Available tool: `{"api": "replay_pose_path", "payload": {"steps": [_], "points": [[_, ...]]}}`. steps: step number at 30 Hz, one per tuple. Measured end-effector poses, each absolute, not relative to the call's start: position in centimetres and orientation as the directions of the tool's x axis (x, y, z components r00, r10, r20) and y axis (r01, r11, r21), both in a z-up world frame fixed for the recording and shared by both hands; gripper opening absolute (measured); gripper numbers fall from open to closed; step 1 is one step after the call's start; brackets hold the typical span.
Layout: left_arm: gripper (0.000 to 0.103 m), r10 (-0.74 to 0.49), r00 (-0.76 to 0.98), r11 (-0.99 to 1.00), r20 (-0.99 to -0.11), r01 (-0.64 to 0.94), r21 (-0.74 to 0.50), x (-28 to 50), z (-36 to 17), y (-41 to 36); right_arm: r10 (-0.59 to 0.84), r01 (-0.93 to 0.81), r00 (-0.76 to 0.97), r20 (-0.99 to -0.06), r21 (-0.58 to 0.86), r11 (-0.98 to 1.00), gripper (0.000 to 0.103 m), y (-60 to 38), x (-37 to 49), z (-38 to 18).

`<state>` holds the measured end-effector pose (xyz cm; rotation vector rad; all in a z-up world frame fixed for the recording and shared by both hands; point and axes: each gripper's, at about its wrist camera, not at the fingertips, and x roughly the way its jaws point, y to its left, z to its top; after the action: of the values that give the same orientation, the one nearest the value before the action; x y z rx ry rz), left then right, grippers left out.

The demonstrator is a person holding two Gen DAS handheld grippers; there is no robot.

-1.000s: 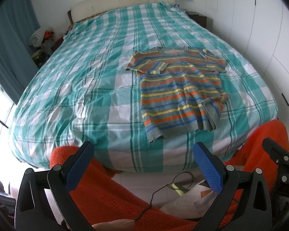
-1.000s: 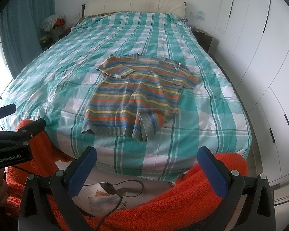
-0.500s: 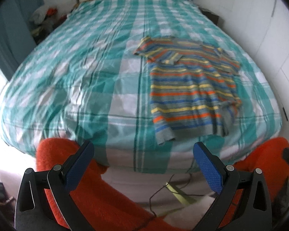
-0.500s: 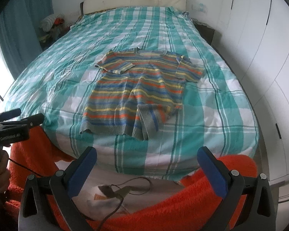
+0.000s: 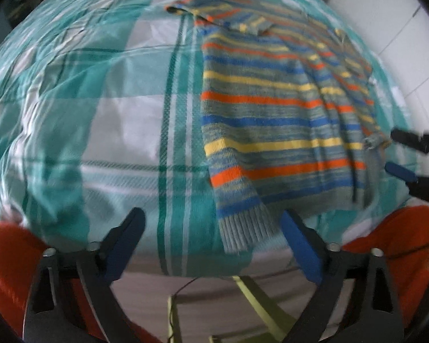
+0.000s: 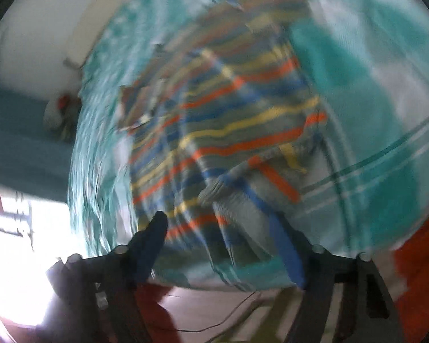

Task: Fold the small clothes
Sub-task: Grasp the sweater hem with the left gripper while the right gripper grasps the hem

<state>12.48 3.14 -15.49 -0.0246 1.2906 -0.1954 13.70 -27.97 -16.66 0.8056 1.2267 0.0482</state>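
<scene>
A small striped knit sweater [image 5: 277,120], grey with orange, blue and yellow bands, lies flat on the bed, its right hem corner folded over. My left gripper [image 5: 211,228] is open and empty, just in front of the sweater's near left hem corner at the bed edge. My right gripper [image 6: 223,234] is open and empty, close over the folded right hem corner [image 6: 243,200]; this view is tilted and blurred. The right gripper also shows at the right edge of the left wrist view [image 5: 414,160].
The bed has a teal and white plaid cover [image 5: 100,114]. An orange blanket [image 5: 386,237] lies at the foot of the bed. A cable and papers lie on the floor [image 5: 214,300]. A teal curtain [image 6: 20,137] hangs at the left.
Both grippers have moved forward and down towards the sweater's near hem. The right gripper has tilted and is moving fast, blurring its view.
</scene>
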Motion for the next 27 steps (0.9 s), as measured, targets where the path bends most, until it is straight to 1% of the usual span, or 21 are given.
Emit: {"api": "replay_pose_path", "payload": {"steps": [1,2,3,4,5,6,7,10,14,17,19,22,23,24,25,26,27], "points": [[0.081,-0.153,0.249,0.984,-0.956,0.132,-0.123,12.8,-16.0,3.0,0.462,0.396,0.371,-0.805,0.587,0.706,0.069,-27.9,14.4,-17.4],[0.074,-0.151,0.237,0.984,-0.96,0.131,-0.122,13.1,-16.3,2.9,0.473,0.4,0.375,-0.798,0.599,0.694,0.064,-27.8,15.0,-17.9],[0.069,-0.149,0.223,0.984,-0.963,0.127,-0.123,13.4,-16.7,2.8,0.465,0.401,0.374,-0.802,0.592,0.699,0.062,-27.5,15.6,-18.3],[0.056,-0.152,0.208,0.984,-0.966,0.124,-0.128,13.6,-17.0,2.7,0.454,0.402,0.373,-0.809,0.582,0.706,0.055,-27.4,16.1,-18.7],[0.032,-0.168,0.193,0.981,-0.967,0.126,-0.146,13.7,-17.3,2.6,0.448,0.405,0.365,-0.816,0.572,0.713,0.041,-27.3,16.5,-19.1],[0.017,-0.189,0.179,0.977,-0.965,0.13,-0.167,13.8,-17.4,2.5,0.443,0.407,0.352,-0.825,0.561,0.721,0.029,-27.2,16.8,-19.3],[0.005,-0.212,0.166,0.973,-0.963,0.132,-0.191,13.8,-17.5,2.5,0.425,0.41,0.342,-0.839,0.539,0.736,0.002,-27.3,16.9,-19.5],[0.004,-0.239,0.185,0.966,-0.953,0.143,-0.215,13.3,-16.4,3.0,0.418,0.377,0.349,-0.839,0.534,0.757,0.003,-28.8,15.9,-18.2],[0.004,-0.278,0.216,0.953,-0.936,0.187,-0.239,11.9,-13.3,4.7,0.431,0.294,0.359,-0.828,0.539,0.789,0.003,-32.2,12.4,-15.3],[0.004,-0.273,0.225,0.952,-0.935,0.199,-0.23,11.8,-12.5,5.7,0.359,0.283,0.33,-0.873,0.454,0.845,0.003,-35.5,9.1,-13.8],[0.004,-0.254,0.217,0.956,-0.943,0.204,-0.211,12.0,-13.0,5.6,0.287,0.31,0.296,-0.911,0.376,0.873,0.003,-37.9,7.8,-14.5],[0.006,-0.21,0.18,0.967,-0.961,0.181,-0.178,12.5,-15.3,6.3,0.235,0.368,0.233,-0.944,0.31,0.877,0.001,-40.8,7.3,-17.7],[0.008,-0.2,0.167,0.97,-0.965,0.17,-0.172,12.6,-16.1,6.3,0.209,0.381,0.209,-0.955,0.276,0.883,0.001,-41.4,7.2,-18.7],[0.01,-0.2,0.162,0.971,-0.966,0.166,-0.174,12.5,-16.3,6.4,0.21,0.388,0.202,-0.957,0.275,0.88,0.001,-41.8,7.3,-19.5],[0.018,-0.2,0.162,0.971,-0.966,0.164,-0.173,12.4,-16.5,6.4,0.24,0.398,0.21,-0.948,0.307,0.864,0.002,-42.3,7.3,-20.1],[0.032,-0.208,0.163,0.97,-0.964,0.163,-0.182,12.3,-16.5,6.6,0.263,0.403,0.225,-0.938,0.335,0.852,0.003,-42.6,7.3,-20.3],[0.042,-0.22,0.165,0.968,-0.962,0.159,-0.194,12.2,-16.5,6.8,0.286,0.405,0.248,-0.926,0.367,0.837,0.006,-42.9,7.2,-20.3]]}}
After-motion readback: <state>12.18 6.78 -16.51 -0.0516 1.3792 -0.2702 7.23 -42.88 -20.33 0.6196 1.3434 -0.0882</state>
